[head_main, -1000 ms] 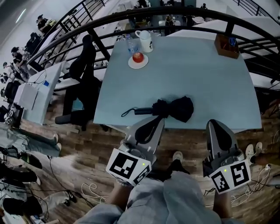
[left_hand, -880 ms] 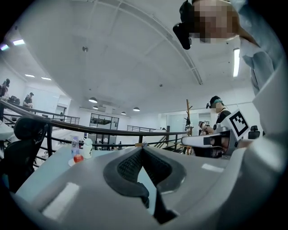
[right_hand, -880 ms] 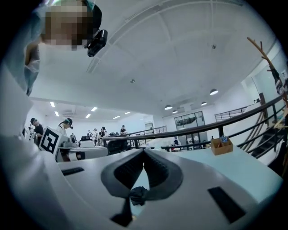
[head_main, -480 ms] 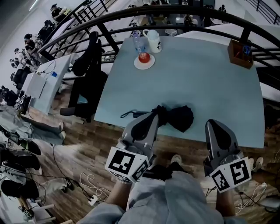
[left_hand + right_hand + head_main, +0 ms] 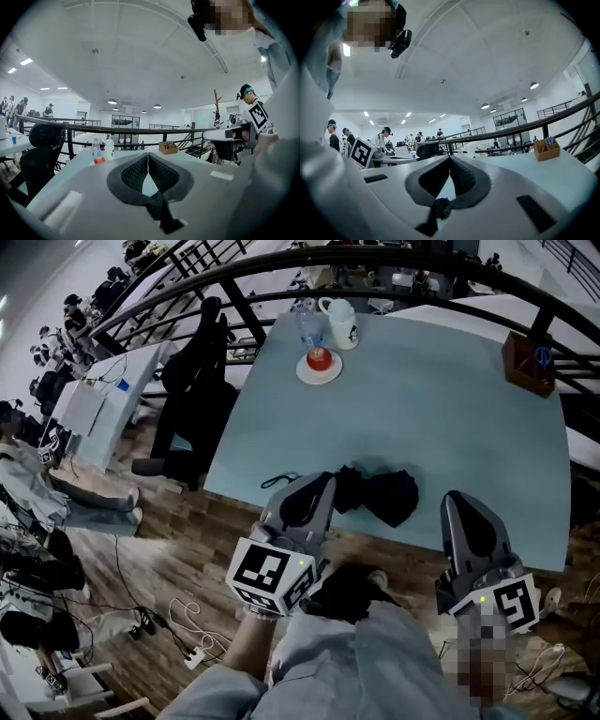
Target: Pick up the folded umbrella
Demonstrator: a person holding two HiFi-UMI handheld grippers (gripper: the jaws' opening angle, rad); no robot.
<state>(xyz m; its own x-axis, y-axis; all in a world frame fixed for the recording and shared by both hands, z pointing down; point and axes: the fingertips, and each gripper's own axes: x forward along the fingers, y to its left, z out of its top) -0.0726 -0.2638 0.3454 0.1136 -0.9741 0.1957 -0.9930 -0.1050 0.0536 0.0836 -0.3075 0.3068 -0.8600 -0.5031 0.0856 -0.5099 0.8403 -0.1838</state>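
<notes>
Along the near edge of the counter, closer to its left corner than to its right, the folded umbrella is seen lying flat, with its black cloth loosely bunched and its wrist strap trailing towards the left edge. The left tool is held low over the umbrella's handle end, and whether contact has been made cannot be told from the head view. The right tool is held at the near edge, apart from the umbrella and to its right. In each tool's own view the jaws are shown pressed together with nothing between them.

The main hazard is judged to come from those closed jaws: if either tool is driven forward as it stands, the umbrella would be pushed and not gripped. As it lies so near the edge, a sideways or backward nudge could send it over onto the wooden floor. A second risk is judged to lie in the slack cloth. If only a fold of fabric is pinched, the umbrella's weight could hang from it, so that the canopy is pulled open or slips free. The strap could also be snagged on a jaw. The mug and saucer at the far edge are well apart and are not thought to be endangered
</notes>
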